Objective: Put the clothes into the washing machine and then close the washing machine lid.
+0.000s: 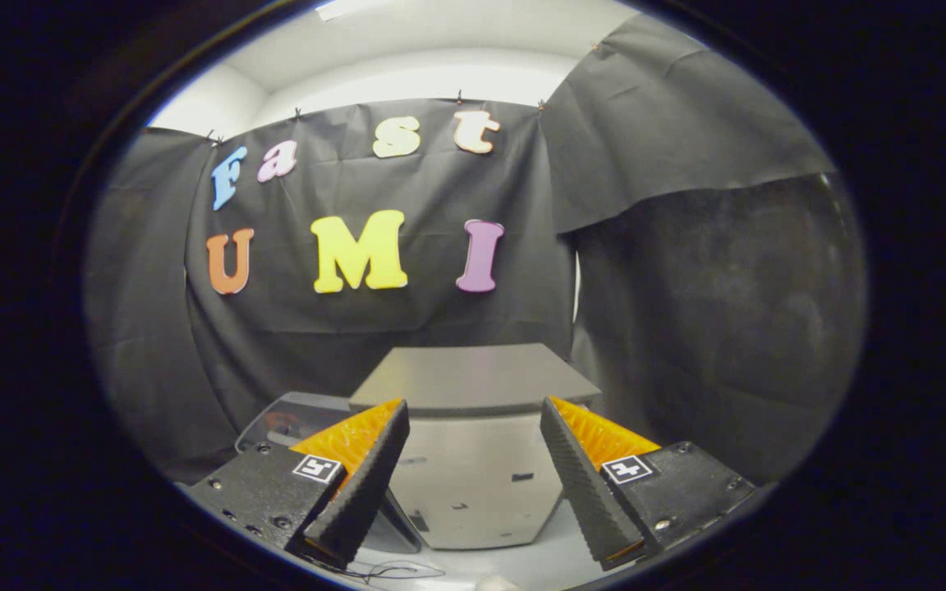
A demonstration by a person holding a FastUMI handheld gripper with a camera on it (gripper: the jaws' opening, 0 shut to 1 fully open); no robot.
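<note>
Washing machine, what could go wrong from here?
1. The tongs are open and hold nothing, with no clothes seen ahead, so closing the lid now might leave the washing machine unloaded.
2. Its flat lid looks shut; clothes may not go in until it is lifted.
3. A thin wire lies below the tongs and could snag.

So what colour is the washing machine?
Light grey, with a darker grey lid; the gripper view shows the washing machine beyond the open claw.
</note>
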